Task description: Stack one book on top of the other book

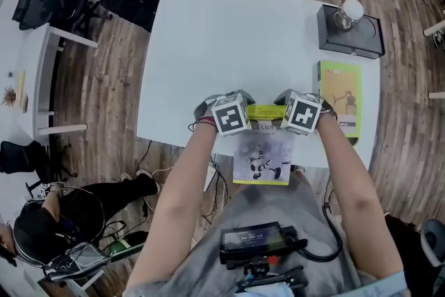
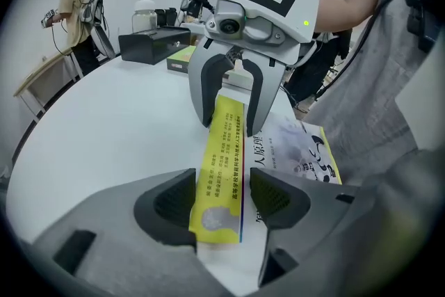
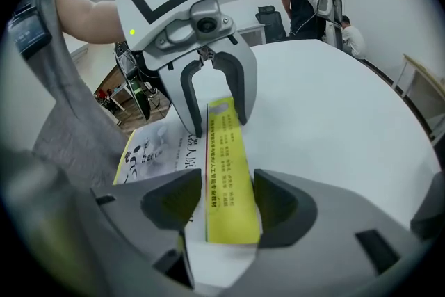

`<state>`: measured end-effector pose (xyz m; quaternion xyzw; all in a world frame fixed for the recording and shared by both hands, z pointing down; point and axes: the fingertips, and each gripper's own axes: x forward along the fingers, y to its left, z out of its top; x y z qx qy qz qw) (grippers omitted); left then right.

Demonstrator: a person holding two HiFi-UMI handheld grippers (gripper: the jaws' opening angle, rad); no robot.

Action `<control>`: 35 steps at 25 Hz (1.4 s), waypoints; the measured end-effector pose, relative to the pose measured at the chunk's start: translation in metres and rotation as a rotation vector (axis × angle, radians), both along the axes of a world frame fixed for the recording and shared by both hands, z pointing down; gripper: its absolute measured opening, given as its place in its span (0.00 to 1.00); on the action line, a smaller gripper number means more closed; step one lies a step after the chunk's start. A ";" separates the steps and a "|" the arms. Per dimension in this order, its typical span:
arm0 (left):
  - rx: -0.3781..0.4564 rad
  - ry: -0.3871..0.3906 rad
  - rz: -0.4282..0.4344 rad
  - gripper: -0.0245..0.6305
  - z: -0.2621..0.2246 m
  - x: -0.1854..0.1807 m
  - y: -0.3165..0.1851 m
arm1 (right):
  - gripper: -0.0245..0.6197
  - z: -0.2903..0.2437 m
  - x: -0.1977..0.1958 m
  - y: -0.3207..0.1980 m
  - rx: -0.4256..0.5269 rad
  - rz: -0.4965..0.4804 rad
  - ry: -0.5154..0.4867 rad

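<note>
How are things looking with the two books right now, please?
Left gripper, right gripper: jaws clamped on yellow-spined book, opposite ends. Green book flat on table, right side. Nothing between them.

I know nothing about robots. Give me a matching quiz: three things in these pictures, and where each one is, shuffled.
Things:
1. yellow-spined book
2. green book
3. black box

Places:
A. at the far right corner of the table
B. clamped between the left tool and the right tool
C. lying flat by the table's right edge

Pairs: 1-B; 2-C; 3-A
</note>
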<state>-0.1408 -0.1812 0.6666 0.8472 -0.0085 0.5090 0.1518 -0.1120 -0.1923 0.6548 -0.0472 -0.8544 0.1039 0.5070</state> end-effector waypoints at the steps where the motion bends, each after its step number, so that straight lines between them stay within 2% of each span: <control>1: 0.000 -0.003 0.002 0.43 0.000 0.001 0.002 | 0.43 0.000 0.001 0.002 0.001 0.001 0.000; 9: 0.033 -0.001 0.004 0.43 -0.001 -0.001 0.000 | 0.43 -0.004 0.001 0.002 0.054 -0.004 -0.013; 12: 0.080 0.009 -0.008 0.43 -0.003 -0.001 -0.001 | 0.43 -0.008 0.003 -0.001 0.129 0.014 -0.032; 15: 0.140 0.025 -0.071 0.43 -0.006 -0.007 -0.005 | 0.43 -0.014 0.006 -0.008 0.218 0.060 -0.060; 17: 0.170 0.057 -0.139 0.43 -0.012 -0.012 -0.007 | 0.43 -0.023 0.008 -0.010 0.243 0.111 -0.094; 19: 0.178 0.115 -0.235 0.43 -0.023 -0.015 -0.007 | 0.43 -0.035 0.008 -0.009 0.226 0.197 -0.151; 24: 0.189 0.273 -0.542 0.43 -0.050 -0.029 -0.003 | 0.43 -0.056 0.018 0.001 0.165 0.527 -0.318; 27: 0.135 0.390 -0.747 0.43 -0.064 -0.041 0.014 | 0.43 -0.069 0.030 0.017 0.094 0.709 -0.416; 29: 0.081 0.465 -0.856 0.43 -0.069 -0.047 0.033 | 0.43 -0.072 0.038 0.036 0.045 0.781 -0.450; 35: -0.068 0.595 -1.053 0.43 -0.068 -0.057 0.093 | 0.43 -0.068 0.063 0.097 -0.102 0.928 -0.488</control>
